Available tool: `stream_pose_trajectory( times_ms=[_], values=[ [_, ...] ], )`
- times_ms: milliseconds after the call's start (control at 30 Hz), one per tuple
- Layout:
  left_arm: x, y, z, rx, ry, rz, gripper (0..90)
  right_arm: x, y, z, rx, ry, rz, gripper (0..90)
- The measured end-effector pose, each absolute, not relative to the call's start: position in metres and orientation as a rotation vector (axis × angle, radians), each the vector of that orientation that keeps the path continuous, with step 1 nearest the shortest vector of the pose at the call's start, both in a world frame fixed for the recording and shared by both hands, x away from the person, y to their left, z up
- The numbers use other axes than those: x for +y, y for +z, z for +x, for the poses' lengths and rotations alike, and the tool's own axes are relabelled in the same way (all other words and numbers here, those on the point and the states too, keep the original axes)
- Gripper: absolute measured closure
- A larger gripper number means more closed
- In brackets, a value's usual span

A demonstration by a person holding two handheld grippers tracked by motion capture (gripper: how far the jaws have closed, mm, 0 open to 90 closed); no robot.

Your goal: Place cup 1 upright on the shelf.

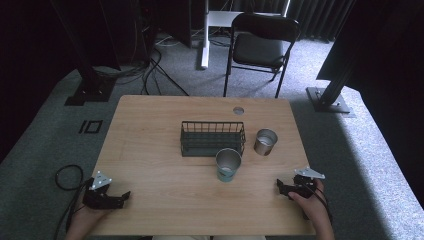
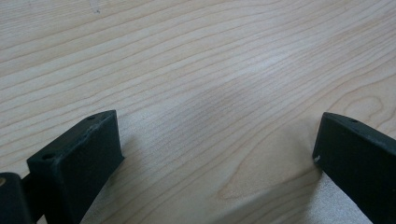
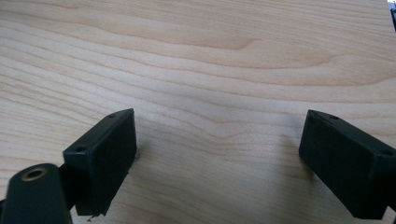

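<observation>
- Nearest the camera in the high view, the left gripper (image 1: 124,196) rests at the near left corner of the wooden table (image 1: 150,150), held by a hand; in the left gripper view its jaws stand wide apart with nothing but bare wood grain between them.
- The right gripper (image 1: 280,186) sits at the near right edge, also hand-held; the right gripper view shows its jaws likewise spread, empty, over bare tabletop.
- Nearest to both grippers is a metal tumbler (image 1: 228,164), upright and open-mouthed, near the middle of the table, just in front of a dark wire basket (image 1: 212,138).
- A second, shorter steel cup (image 1: 265,142) stands just beside the basket's right end, apart from the tumbler.
- Handling, as a judgement: both cups look like thin-walled steel, so light, rigid and not fragile, but smooth and likely slippery against flat pads.
- Best hold is probably across the wall below the rim, or one jaw inside and one outside the lip; a grip too low on a tapered body could squeeze it upward and out.
- An empty cup tips easily if nudged sideways on approach.
- Behind the table stands a black folding chair (image 1: 260,47).
</observation>
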State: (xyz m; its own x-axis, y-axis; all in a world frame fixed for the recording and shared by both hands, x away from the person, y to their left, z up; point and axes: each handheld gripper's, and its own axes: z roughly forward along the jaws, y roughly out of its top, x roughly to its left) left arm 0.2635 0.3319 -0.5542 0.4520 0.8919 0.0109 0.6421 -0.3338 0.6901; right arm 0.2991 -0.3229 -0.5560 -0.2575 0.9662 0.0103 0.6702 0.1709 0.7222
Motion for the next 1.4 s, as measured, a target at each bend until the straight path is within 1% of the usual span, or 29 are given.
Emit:
stream_pose_trajectory(
  times_ms=[733, 1400],
  values=[
    [0.332, -0.554, 0.264, 1.265, 0.521, 2.096, 1.8, -0.323, -0.556, 0.299, 1.999, 0.862, 1.54, 10.7],
    [0.304, -0.55, 0.265, 1.14, 0.492, 2.17, 1.9, -0.323, -0.556, 0.299, 1.998, 0.862, 1.54, 10.7]
  ],
)
